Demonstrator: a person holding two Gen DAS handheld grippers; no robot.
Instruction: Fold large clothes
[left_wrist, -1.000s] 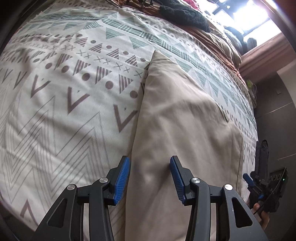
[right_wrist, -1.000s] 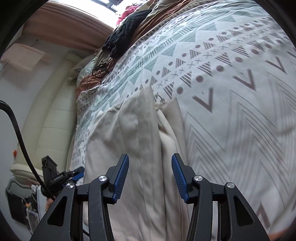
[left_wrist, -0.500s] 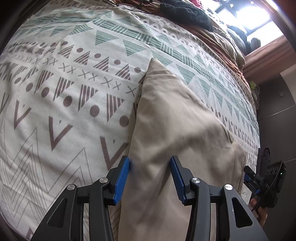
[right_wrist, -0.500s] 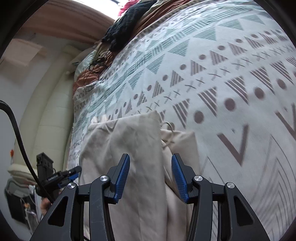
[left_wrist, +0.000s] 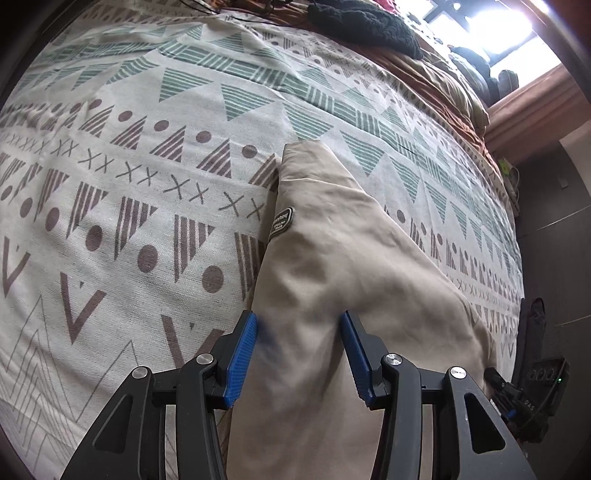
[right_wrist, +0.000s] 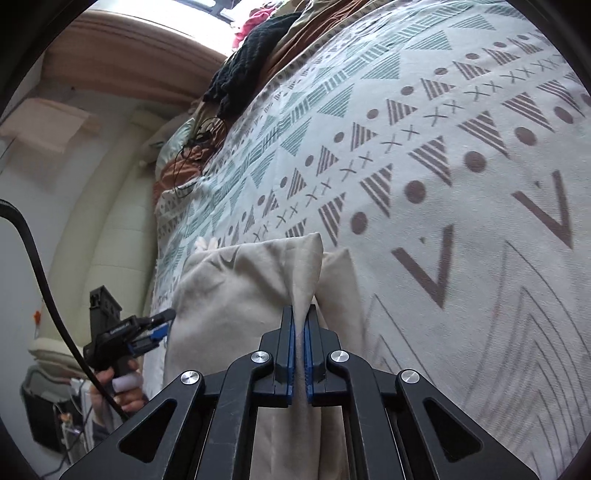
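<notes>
A large beige garment (left_wrist: 332, 280) lies folded lengthwise on a patterned bedspread (left_wrist: 147, 166), with a small dark label (left_wrist: 281, 221) near its left edge. My left gripper (left_wrist: 299, 332) is open, its blue pads on either side of the cloth's near part. In the right wrist view the same garment (right_wrist: 236, 291) shows, and my right gripper (right_wrist: 300, 325) is shut on a raised ridge of its cloth. The left gripper also shows in the right wrist view (right_wrist: 147, 328), at the garment's left edge.
A black knitted item (left_wrist: 365, 22) and brown bedding (left_wrist: 443, 74) lie at the far end of the bed. A padded cream headboard (right_wrist: 110, 240) stands left in the right wrist view. The bed's right edge (left_wrist: 517, 258) borders dark floor. A black cable (right_wrist: 40, 280) hangs at the left.
Both grippers have moved forward along the garment toward its far end. My right gripper has closed on a pinch of the cloth; the left stays open.
</notes>
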